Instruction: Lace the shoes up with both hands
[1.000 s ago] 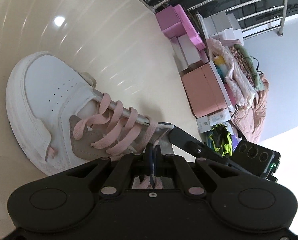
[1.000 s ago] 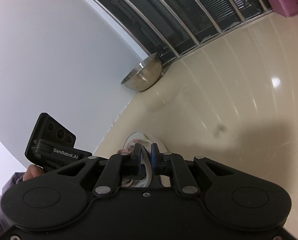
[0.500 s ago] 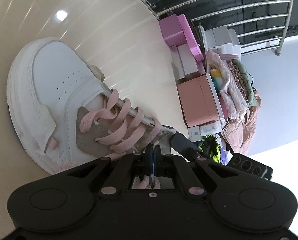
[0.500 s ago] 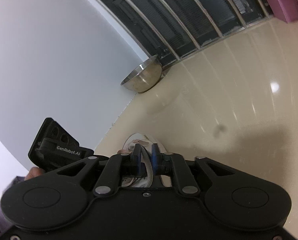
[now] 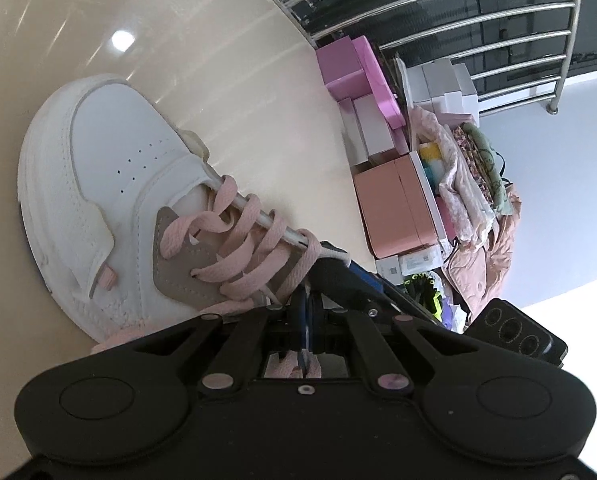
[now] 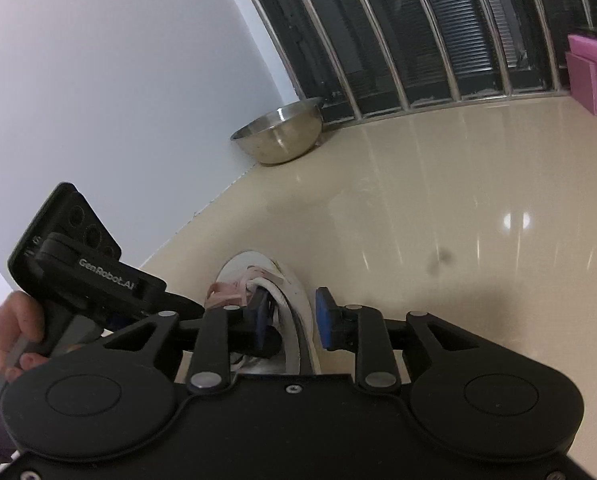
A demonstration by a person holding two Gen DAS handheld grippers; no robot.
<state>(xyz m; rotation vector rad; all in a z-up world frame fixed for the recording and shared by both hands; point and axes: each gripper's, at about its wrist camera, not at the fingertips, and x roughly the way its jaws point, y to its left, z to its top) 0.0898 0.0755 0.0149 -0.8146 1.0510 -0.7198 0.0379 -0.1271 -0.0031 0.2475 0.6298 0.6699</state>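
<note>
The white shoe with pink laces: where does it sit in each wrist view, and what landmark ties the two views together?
Left wrist view: the white shoe fills the left half, toe toward the top, on the floor.
Right wrist view: only its collar end shows, low centre, between the open fingers of the right gripper.
Shared landmark: the pink box by the metal railing.

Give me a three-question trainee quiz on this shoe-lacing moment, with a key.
1. True or false: the fingers of the right gripper are closed together.
2. The lace threaded through the white shoe is: A blue, B pink, C black.
3. Fill in: a steel ____ sits on the floor by the wall.

Key: 1 false, they stand apart on either side of the shoe's edge. 2 B. 3 bowl.
</note>
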